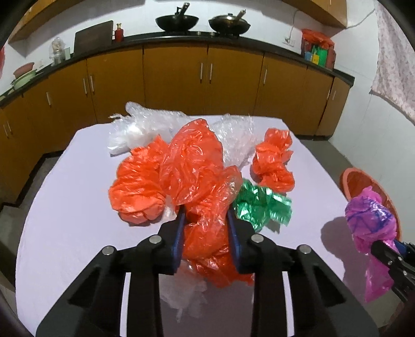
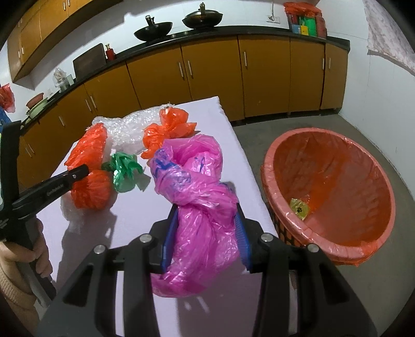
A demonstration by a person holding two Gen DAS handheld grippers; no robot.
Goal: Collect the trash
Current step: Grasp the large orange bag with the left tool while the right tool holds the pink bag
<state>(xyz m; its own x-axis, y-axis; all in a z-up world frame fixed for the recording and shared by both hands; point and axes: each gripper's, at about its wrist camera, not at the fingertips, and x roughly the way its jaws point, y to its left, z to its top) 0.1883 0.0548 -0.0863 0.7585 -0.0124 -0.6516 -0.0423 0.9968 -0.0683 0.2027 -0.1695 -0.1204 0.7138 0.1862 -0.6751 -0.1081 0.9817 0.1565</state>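
Observation:
My left gripper (image 1: 206, 215) is shut on a large orange plastic bag (image 1: 197, 166) and holds it just above the lilac table (image 1: 64, 186). My right gripper (image 2: 207, 210) is shut on a crumpled pink plastic bag (image 2: 199, 202) near the table's right edge; this bag also shows in the left wrist view (image 1: 371, 223). A bin lined with an orange bag (image 2: 329, 197) stands on the floor to the right, with a small yellow wrapper (image 2: 299, 208) inside. A green bag (image 1: 259, 204), a smaller orange bag (image 1: 275, 160) and clear bubble wrap (image 1: 145, 127) lie on the table.
Another orange bag (image 1: 137, 191) lies left of my left gripper. Brown cabinets (image 1: 176, 75) with a dark counter and two woks (image 1: 176, 20) run behind the table. The grey floor (image 2: 259, 134) lies between table, bin and cabinets.

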